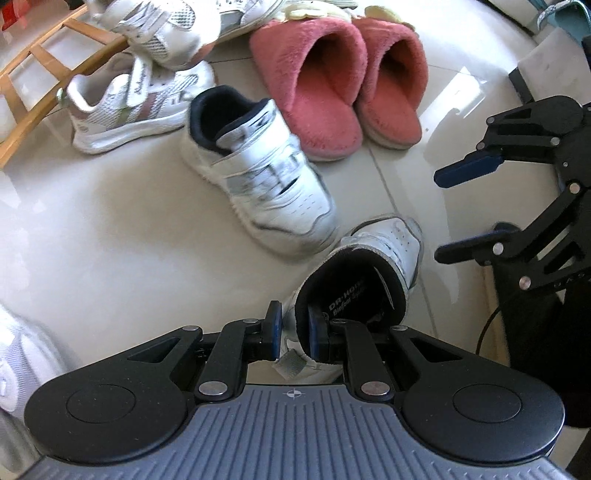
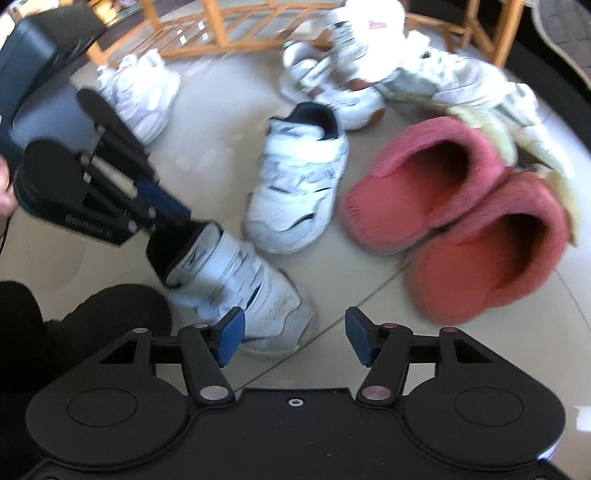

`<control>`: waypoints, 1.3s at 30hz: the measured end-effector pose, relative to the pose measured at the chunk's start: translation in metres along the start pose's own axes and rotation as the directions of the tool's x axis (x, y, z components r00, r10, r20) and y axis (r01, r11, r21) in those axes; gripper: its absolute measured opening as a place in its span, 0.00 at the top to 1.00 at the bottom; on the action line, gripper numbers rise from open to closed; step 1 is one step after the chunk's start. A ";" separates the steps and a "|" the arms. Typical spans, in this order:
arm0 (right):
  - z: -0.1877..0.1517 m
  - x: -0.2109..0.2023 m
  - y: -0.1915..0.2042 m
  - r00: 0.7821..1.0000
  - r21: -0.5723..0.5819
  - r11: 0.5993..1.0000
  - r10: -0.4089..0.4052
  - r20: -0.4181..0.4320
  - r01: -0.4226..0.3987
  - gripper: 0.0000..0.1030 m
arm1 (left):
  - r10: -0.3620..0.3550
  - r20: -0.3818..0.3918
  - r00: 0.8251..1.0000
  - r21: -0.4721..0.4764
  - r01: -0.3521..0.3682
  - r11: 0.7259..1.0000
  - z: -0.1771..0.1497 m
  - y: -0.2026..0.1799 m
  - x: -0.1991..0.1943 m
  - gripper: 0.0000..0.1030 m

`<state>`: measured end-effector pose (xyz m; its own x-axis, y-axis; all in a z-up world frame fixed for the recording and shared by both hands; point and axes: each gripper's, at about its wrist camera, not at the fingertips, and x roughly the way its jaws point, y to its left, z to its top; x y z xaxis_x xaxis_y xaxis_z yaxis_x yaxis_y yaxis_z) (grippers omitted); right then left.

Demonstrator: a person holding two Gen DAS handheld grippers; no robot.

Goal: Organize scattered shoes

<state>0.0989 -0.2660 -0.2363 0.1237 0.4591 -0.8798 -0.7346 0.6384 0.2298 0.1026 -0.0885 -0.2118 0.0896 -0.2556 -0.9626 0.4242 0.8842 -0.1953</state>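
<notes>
My left gripper is shut on the dark padded collar of a white strap sneaker, one pad inside the opening and one outside. From the right wrist view, the left gripper holds that sneaker tilted, its toe by the floor. Its matching sneaker lies just beyond on the tiles. My right gripper is open with nothing between its fingers. It hovers over the floor just right of the held shoe's toe.
A pair of pink fluffy slippers sits side by side beyond the sneakers. Several white sneakers pile up by a wooden rack. Another white shoe lies apart at the left.
</notes>
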 end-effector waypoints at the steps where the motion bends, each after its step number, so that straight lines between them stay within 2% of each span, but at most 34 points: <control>1: 0.001 0.004 0.004 1.000 -0.019 1.000 0.013 -0.006 -0.013 0.36 | 0.000 -0.006 1.000 -0.001 0.000 1.000 -0.001 0.004 -0.001 0.86; 8: 0.016 0.022 0.025 0.998 -0.121 0.991 0.059 -0.007 -0.059 0.34 | 0.011 -0.017 1.000 0.018 -0.011 1.000 -0.003 0.025 -0.008 0.86; 20: 0.026 0.053 0.037 0.993 -0.156 0.982 0.093 -0.070 -0.103 0.31 | 0.011 -0.026 1.000 0.040 -0.010 0.999 -0.003 0.028 -0.007 0.86; 26: 0.033 0.052 0.052 0.991 -0.192 0.974 0.110 -0.072 -0.122 0.31 | 0.041 -0.041 0.998 0.000 -0.041 0.999 -0.013 0.050 -0.015 0.87; 32: 0.056 0.047 0.069 0.987 -0.282 0.951 0.091 -0.133 -0.126 0.31 | 0.077 -0.015 0.997 -0.077 -0.078 0.994 -0.017 0.075 -0.020 0.86; 36: 0.078 0.047 0.075 0.986 -0.289 0.946 0.118 -0.120 -0.148 0.31 | 0.085 -0.001 0.996 -0.109 -0.085 0.990 -0.022 0.084 -0.026 0.86; 39: 0.093 0.046 0.080 0.991 -0.336 0.932 0.120 -0.063 -0.134 0.31 | 0.084 -0.001 0.996 -0.116 -0.084 0.990 -0.031 0.087 -0.032 0.86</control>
<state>0.1077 -0.1362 -0.2192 -0.0072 0.4928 -0.8701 -0.9256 0.3260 0.1923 0.1092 0.0088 -0.2034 0.1239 -0.1797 -0.9759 0.3080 0.9419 -0.1343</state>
